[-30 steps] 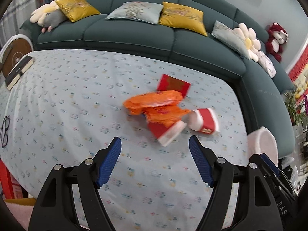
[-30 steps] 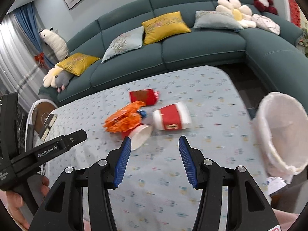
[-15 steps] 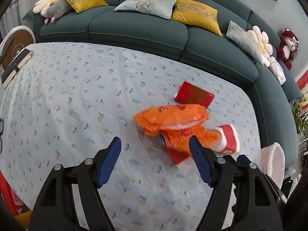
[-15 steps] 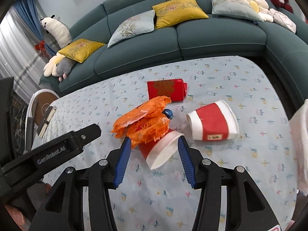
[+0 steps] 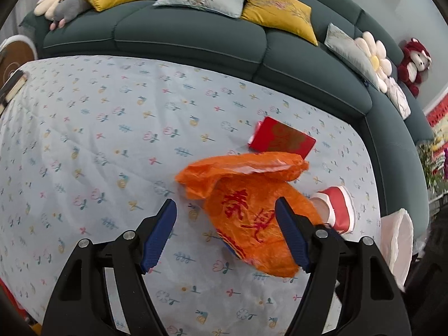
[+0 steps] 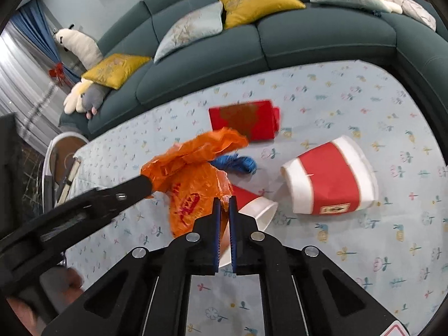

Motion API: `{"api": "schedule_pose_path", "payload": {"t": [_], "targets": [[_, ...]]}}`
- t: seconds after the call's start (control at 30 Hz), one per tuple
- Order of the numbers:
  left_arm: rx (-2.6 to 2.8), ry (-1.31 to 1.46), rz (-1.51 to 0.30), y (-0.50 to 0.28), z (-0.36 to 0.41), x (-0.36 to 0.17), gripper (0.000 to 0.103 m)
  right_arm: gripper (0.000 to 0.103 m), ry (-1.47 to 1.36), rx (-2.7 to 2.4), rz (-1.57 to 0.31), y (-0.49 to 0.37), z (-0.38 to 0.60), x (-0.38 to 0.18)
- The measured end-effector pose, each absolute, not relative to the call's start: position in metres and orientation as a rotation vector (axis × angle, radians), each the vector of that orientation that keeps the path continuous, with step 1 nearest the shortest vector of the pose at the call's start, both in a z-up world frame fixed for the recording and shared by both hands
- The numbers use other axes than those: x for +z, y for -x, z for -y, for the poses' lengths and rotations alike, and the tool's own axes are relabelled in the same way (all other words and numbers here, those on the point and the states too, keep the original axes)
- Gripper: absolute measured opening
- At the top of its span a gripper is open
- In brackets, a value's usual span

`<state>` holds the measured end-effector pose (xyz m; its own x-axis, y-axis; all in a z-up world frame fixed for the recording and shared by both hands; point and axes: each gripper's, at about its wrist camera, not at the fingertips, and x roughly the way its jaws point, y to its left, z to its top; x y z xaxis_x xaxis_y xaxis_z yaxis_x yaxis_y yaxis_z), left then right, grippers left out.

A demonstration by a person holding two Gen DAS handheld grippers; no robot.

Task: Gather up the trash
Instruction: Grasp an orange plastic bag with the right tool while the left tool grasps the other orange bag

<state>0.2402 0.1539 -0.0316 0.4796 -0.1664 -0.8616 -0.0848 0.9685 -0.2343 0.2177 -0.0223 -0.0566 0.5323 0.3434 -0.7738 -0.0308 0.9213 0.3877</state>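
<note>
A crumpled orange plastic bag lies on the flowered tablecloth, between the wide-apart fingers of my open left gripper, which do not press on it. In the right wrist view the orange bag leans on a small red-and-white paper cup lying on its side. My right gripper is shut on that cup's rim, right at the bag's edge. A left finger touches the bag from the left. A big paper bucket, a red envelope and a blue scrap lie close by.
A white bin liner hangs off the table's right edge. A dark green sofa with cushions curves round the far side. A book lies at the left edge. A person's hand holds the left gripper.
Both grippers came down and closer to the trash pile. The right jaws went from half open to shut at the small cup. The left stayed open and now straddles the orange bag.
</note>
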Motion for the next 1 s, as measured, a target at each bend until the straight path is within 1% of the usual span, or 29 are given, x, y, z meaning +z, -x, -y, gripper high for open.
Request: {"api": "schedule_pose_path", "payload": {"t": [0.1, 0.13, 0.17, 0.23, 0.53, 0.8, 0.9, 0.97, 1.0], "targets": [[-0.075, 0.265, -1.077, -0.246, -0.146, -0.033, 0.07, 0.005, -0.34, 0.218, -0.964, -0.21, 0.032, -0.048], [-0.086, 0.262, -1.074, -0.247, -0.143, -0.032, 0.071, 0.005, -0.329, 0.207, -0.954, -0.207, 0.036, -0.044], [-0.093, 0.257, -1.071, -0.248, -0.141, -0.031, 0.075, 0.005, -0.315, 0.192, -0.945, -0.204, 0.04, -0.04], [-0.106, 0.233, -1.053, -0.246, -0.135, -0.029, 0.078, 0.005, -0.297, 0.157, -0.929, -0.196, 0.05, -0.034], [-0.124, 0.129, -1.041, -0.254, -0.12, -0.038, 0.078, 0.005, -0.423, 0.061, -0.87, -0.183, 0.111, -0.014], [-0.201, 0.055, -1.077, -0.25, -0.108, -0.066, 0.078, 0.005, -0.45, 0.033, -0.869, -0.189, 0.125, -0.016], [-0.18, 0.051, -1.117, -0.247, -0.11, -0.086, 0.077, 0.005, -0.448, 0.036, -0.88, -0.189, 0.126, -0.02], [-0.166, 0.076, -1.137, -0.248, -0.114, -0.094, 0.069, 0.005, -0.454, 0.036, -0.896, -0.189, 0.126, -0.025], [-0.16, 0.083, -1.144, -0.248, -0.115, -0.097, 0.067, 0.005, -0.457, 0.037, -0.902, -0.189, 0.125, -0.028]]}}
